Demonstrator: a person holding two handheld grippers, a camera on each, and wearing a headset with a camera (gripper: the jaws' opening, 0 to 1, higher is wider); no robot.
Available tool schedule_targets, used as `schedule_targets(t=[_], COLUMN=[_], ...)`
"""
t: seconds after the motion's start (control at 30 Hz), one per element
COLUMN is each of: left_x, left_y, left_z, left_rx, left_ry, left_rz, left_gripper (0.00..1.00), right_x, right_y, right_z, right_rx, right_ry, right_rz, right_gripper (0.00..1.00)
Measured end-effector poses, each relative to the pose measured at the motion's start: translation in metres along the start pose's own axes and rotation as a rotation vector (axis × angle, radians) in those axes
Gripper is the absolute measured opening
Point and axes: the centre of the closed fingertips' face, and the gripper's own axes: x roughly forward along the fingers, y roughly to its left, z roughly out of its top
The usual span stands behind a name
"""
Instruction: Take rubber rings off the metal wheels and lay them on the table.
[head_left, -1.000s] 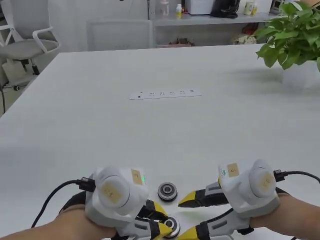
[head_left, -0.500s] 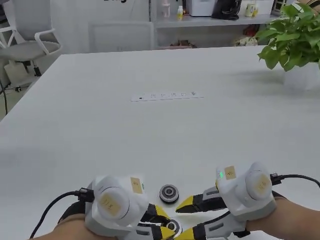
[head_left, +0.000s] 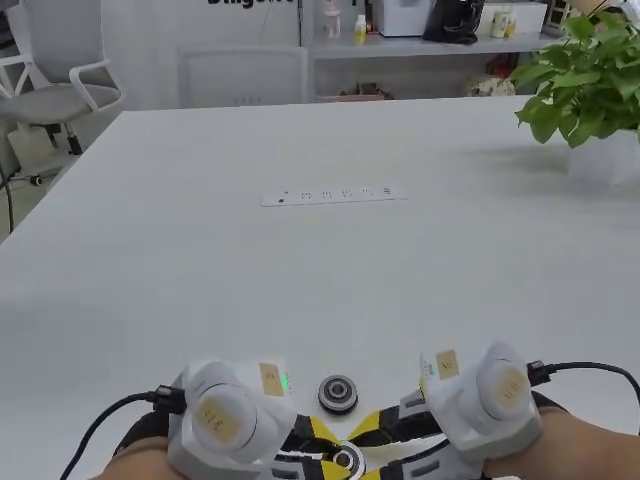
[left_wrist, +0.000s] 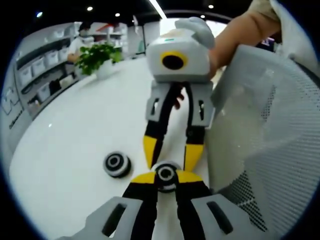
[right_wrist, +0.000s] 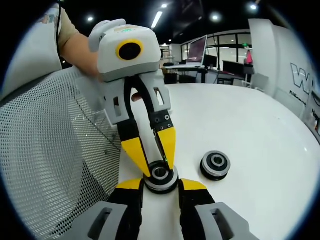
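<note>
L gripper (left_wrist: 166, 178) closed on small metal wheel (head_left: 346, 460), R gripper (right_wrist: 161, 184) pinching same wheel from other side, at near edge of counter (head_left: 200, 290), 2nd wheel (head_left: 337, 393) just beside, black ring on it, power strip (head_left: 333, 194) mid-counter

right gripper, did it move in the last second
Yes. The right gripper slid left, nearer the loose wheel, and its fingers are now at the held wheel.
</note>
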Motion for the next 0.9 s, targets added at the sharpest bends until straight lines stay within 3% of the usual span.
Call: schedule_targets(t=[0.4, 0.53, 0.63, 0.9], left_x=[0.001, 0.001, 0.000, 0.000], left_y=[0.000, 0.000, 0.000, 0.000], left_z=[0.000, 0.000, 0.000, 0.000], left_rx=[0.001, 0.001, -0.001, -0.004], left_ry=[-0.002, -0.003, -0.004, -0.003], left_rz=[0.002, 0.002, 0.003, 0.006], left_gripper=[0.13, 0.13, 0.13, 0.13], right_x=[-0.009, -0.013, -0.015, -0.013], right_y=[0.000, 0.000, -0.002, -0.003], right_z=[-0.003, -0.007, -0.009, -0.010], right_rx=[-0.003, 0.002, 0.004, 0.061], right_ry=[-0.009, 0.003, 0.015, 0.008], right_rz=[-0.013, -0.019, -0.027, -0.023], right_gripper=[0.20, 0.13, 0.03, 0.03])
